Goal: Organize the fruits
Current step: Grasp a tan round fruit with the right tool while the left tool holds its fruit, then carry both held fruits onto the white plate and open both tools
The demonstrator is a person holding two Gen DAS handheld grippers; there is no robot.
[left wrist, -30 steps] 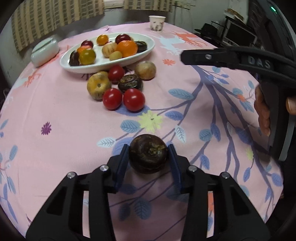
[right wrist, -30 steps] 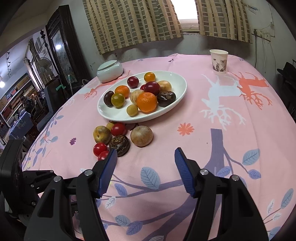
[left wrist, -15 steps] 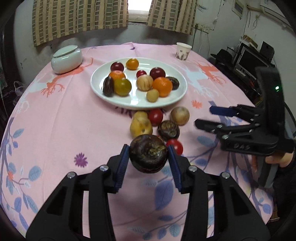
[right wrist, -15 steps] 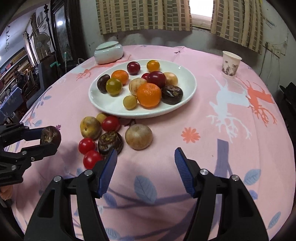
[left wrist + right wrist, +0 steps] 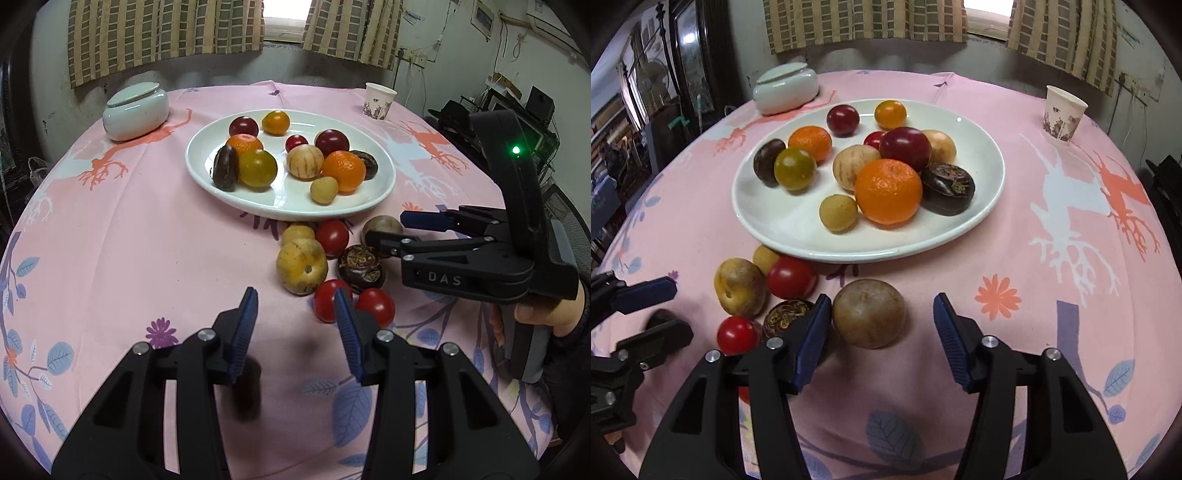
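The left gripper (image 5: pixel 295 306) stands spread with nothing between its pads. A blurred dark fruit (image 5: pixel 246 387) shows at seven o'clock of the gap, under the left finger. The right gripper (image 5: pixel 882 301) is closing around a round brown fruit (image 5: pixel 870 314) on the tablecloth (image 5: pixel 1052 295), which crowds the nine o'clock pad. The plate (image 5: pixel 849 254) lies at twelve.
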